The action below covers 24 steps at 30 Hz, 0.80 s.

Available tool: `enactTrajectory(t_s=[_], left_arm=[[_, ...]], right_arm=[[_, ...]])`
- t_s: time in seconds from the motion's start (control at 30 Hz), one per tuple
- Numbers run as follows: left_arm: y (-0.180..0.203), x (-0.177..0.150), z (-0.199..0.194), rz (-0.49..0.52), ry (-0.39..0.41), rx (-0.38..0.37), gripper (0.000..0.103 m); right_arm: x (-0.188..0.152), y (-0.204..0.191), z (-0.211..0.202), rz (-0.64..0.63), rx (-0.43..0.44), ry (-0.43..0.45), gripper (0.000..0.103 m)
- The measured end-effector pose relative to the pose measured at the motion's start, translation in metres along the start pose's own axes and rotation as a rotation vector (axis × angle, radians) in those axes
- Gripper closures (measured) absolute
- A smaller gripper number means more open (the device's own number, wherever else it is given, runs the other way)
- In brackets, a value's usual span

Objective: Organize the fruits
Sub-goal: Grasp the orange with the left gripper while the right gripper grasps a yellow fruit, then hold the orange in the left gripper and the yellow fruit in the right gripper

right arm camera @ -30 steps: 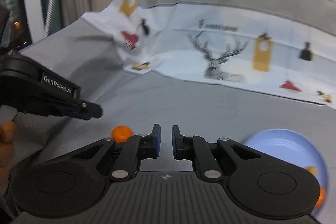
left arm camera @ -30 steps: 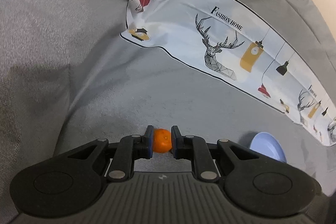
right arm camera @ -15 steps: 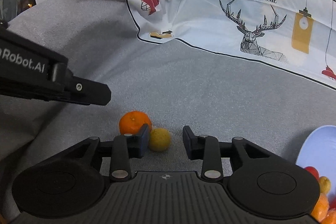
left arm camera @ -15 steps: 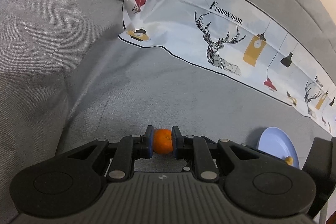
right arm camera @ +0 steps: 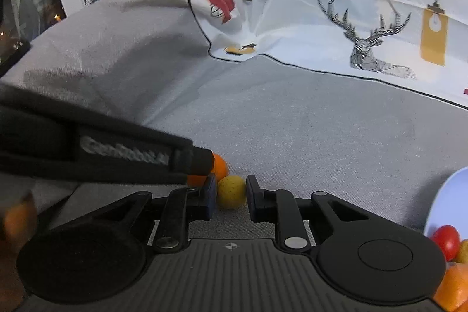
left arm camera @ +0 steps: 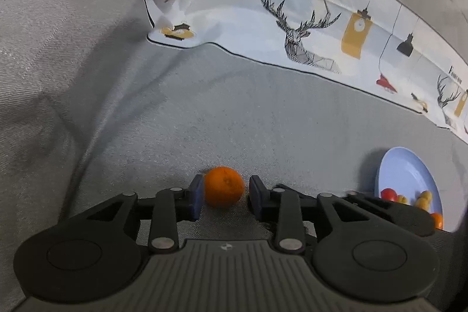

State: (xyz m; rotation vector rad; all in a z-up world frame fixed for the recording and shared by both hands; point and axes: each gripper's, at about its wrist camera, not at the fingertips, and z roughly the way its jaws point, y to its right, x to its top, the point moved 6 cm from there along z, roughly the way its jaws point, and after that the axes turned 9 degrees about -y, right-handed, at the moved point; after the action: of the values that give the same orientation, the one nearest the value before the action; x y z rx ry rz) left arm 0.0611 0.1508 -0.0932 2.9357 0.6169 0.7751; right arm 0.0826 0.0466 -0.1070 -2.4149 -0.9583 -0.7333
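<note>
Left wrist view: left gripper (left arm camera: 224,193) opening around round orange tangerine (left arm camera: 223,186); right gripper (right arm camera: 232,193) closing, not yet pressing, around small yellow fruit (right arm camera: 231,191).

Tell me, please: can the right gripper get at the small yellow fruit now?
Probably yes. The yellow fruit lies between the closing jaws of the right gripper, nothing blocking; the orange and left gripper sit close beside.

"FASHION HOME" on printed cloth (left arm camera: 307,28)

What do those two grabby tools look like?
Both are black plastic. The left tool and right tool each have two round discs, silver rivets, a ribbed grey base and dark blue pads. White "GenRobot.AI" lettering runs along the left tool's side.
</note>
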Motion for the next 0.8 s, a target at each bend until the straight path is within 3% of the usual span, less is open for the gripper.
enactTrajectory(t_s=[0.33, 0.6, 0.8], left_arm=[[0.014, -0.009, 0.013, 0.151, -0.031, 0.122, 0.074], [0.011, -0.018, -0.002, 0.118, -0.065, 0.028, 0.082], [0.01, -0.016, -0.001, 0.133, -0.053, 0.036, 0.082]], right_arm=[[-0.022, 0.008, -0.047, -0.001, -0.087, -0.004, 0.081], [-0.053, 0.017, -0.064, 0.05, -0.127, -0.082, 0.081], [-0.066, 0.017, -0.047, 0.056, -0.151, -0.156, 0.081]])
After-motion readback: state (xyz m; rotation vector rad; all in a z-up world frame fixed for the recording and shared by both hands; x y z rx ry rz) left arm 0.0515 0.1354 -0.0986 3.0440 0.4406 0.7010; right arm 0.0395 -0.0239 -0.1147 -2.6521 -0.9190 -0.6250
